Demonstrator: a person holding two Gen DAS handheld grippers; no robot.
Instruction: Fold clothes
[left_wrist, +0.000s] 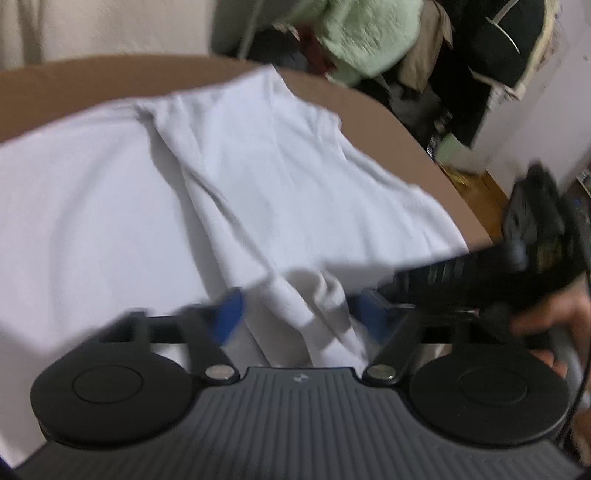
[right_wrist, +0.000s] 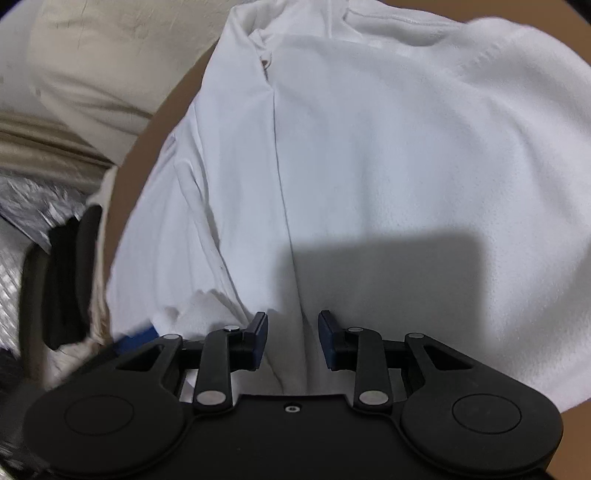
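Observation:
A white shirt (left_wrist: 258, 166) lies spread on the brown table (left_wrist: 388, 122), with long creases down its middle. My left gripper (left_wrist: 301, 315) is low over its near edge. Its blue pads (left_wrist: 229, 317) stand apart with a raised fold of the cloth between them, and the picture is blurred. The right gripper's black body (left_wrist: 480, 277) and the hand (left_wrist: 554, 321) holding it come in from the right. In the right wrist view my right gripper (right_wrist: 293, 339) is open just above the shirt (right_wrist: 406, 147), with a crease running down between its pads.
Beyond the table's far edge are a pale green fleece (left_wrist: 365, 33) and dark garments (left_wrist: 480, 55). Beige fabric (right_wrist: 74, 74) and a silver quilted sheet (right_wrist: 37, 206) lie left of the table (right_wrist: 125, 177). The left gripper's black body (right_wrist: 74, 277) stands there too.

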